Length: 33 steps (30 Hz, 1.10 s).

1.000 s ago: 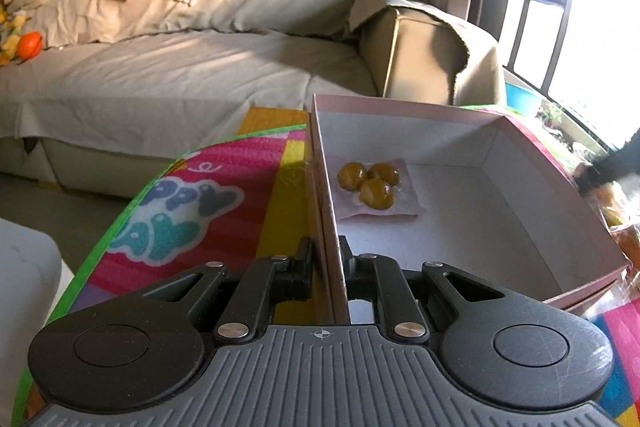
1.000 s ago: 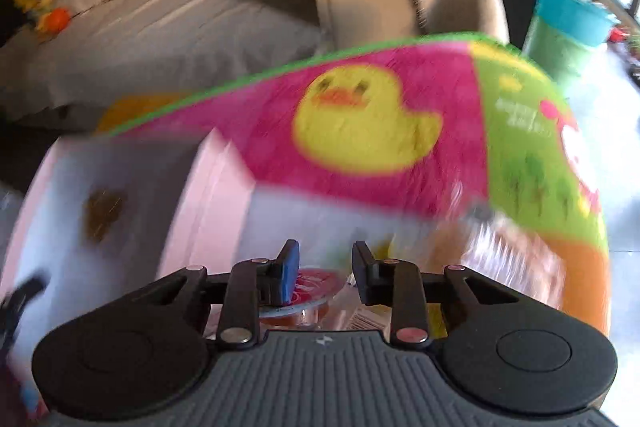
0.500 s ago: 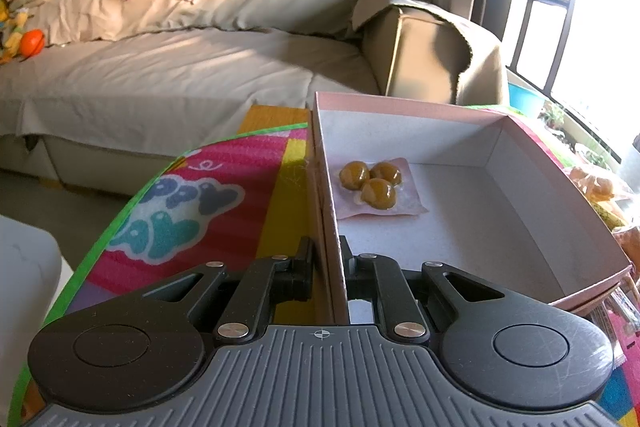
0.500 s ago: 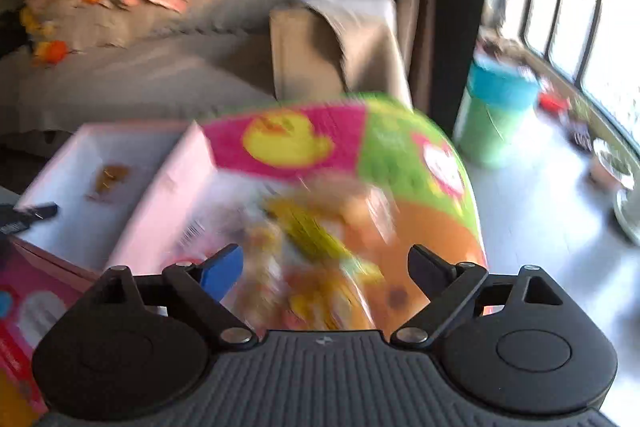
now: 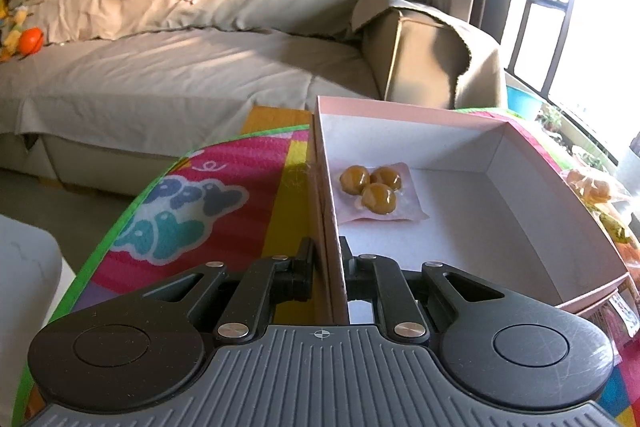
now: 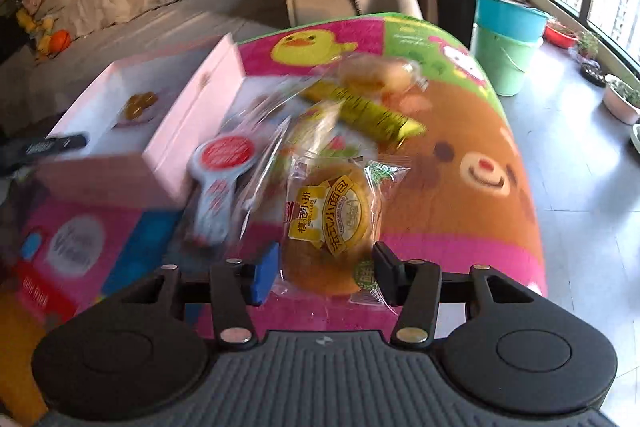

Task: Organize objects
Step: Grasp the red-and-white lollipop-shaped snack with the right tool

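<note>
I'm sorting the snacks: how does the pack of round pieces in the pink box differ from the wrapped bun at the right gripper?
The pack in the box holds three small golden-brown balls; the wrapped bun is one large piece. The pack's wrapper looks plain; the bun's carries a yellow label. The pack lies inside the pink box; the bun is on the mat. Both are sealed snacks.

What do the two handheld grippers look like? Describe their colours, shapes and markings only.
Both share a ribbed grey body with a small crosshair mark, two round black discs at the sides and black linkage arms with silver rivets. The left gripper has black fingers. The right gripper has one blue pad and one black finger. No cables, hands or sleeves show.
</note>
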Tool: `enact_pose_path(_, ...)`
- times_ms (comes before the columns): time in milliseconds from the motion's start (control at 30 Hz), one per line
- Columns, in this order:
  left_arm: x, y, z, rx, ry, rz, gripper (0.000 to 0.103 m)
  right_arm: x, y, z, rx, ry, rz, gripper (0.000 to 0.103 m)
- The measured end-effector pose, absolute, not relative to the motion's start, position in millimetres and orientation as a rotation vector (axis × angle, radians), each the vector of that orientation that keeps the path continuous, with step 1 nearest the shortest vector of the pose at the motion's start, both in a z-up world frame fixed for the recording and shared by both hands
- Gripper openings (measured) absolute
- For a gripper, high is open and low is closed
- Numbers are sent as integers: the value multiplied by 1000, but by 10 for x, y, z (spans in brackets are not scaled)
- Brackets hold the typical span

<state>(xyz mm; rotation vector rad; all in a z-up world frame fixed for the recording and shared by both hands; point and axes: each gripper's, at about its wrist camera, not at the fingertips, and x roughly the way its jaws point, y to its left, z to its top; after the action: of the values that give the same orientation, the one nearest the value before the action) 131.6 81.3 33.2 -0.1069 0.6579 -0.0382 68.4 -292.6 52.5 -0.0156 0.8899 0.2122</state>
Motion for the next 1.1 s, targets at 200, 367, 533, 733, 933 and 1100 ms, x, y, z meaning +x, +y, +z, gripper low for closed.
enact_pose_path(200,1247,827,364,-109,666,-31,13,544,-2769,687,-127,808,170,62)
enact_pose_path(367,1205,809,370,-107,662,-16,13,548,-2527,874,-194,704,207,64)
enact_pose_path(533,1191,807,371,-112,654,-10,13,635,-2192,779,-232,715,297,61)
enact_pose_path(733,1191,809,363,-111,654,-15,13,880,-1971,501,-246,797,285,42)
enact_pose_path(933,1188,825,366,-127,651,-18,13,730,-1993,514,-172,866,351,27)
enact_pose_path(1100,1183,836,360,-141,648,-21,14,487,-2035,559,-168,874,373,28)
